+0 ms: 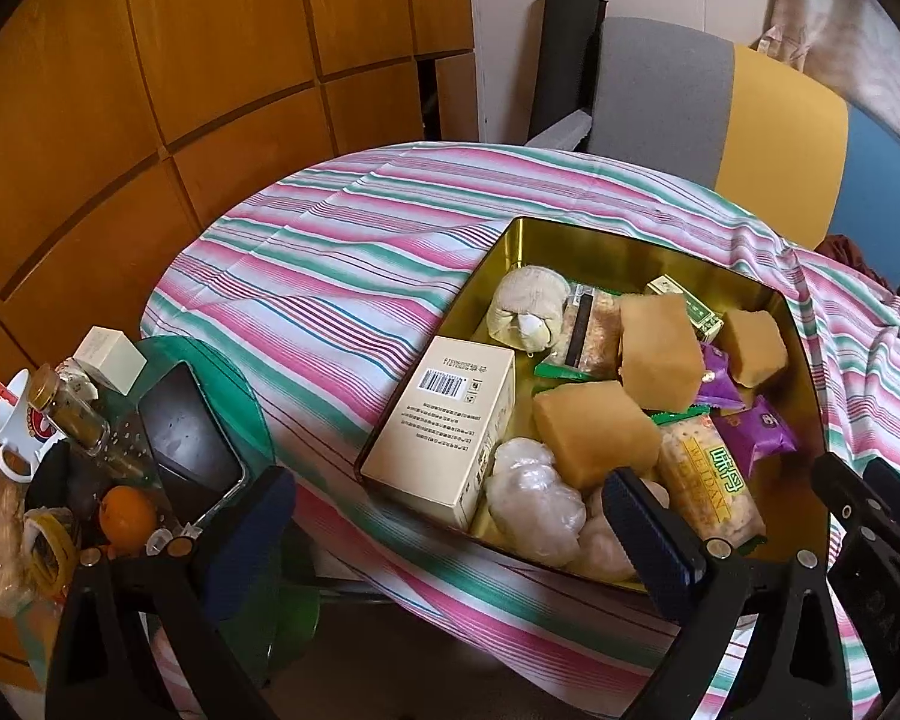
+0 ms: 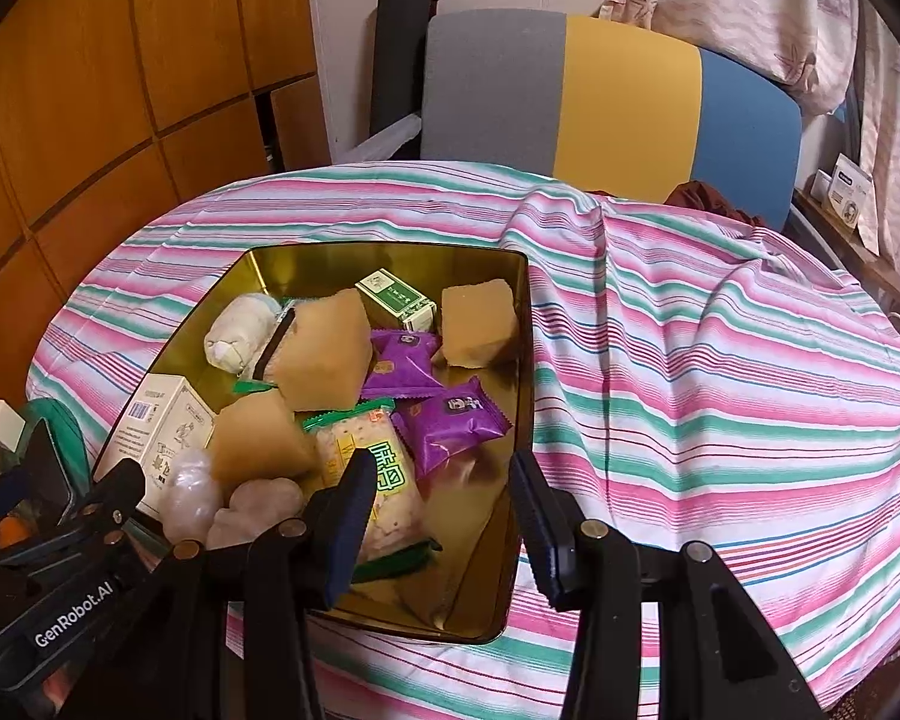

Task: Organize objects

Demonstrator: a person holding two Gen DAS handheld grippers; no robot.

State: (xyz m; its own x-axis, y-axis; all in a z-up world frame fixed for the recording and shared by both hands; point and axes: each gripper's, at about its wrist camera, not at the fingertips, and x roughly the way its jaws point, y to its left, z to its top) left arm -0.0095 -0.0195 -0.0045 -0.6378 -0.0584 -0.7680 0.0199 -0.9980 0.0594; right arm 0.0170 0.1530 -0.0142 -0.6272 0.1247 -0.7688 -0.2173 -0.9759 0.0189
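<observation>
Gold tin (image 2: 525,324) on striped worktop (image 2: 720,360): cream box (image 1: 444,426), sponge blocks, purple snack packets (image 2: 450,423). Left gripper (image 1: 444,516), right gripper (image 2: 441,516): jaws apart, empty.

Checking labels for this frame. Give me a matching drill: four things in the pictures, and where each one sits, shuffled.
Things:
1. barcode box
2. orange
3. purple packets
4. chair

Places:
A. behind the table
B. outside the tin, on the cluttered green tray at the left
C. in the tin, toward its right side
D. in the tin, against its left wall

Pairs: 1-D, 2-B, 3-C, 4-A
</observation>
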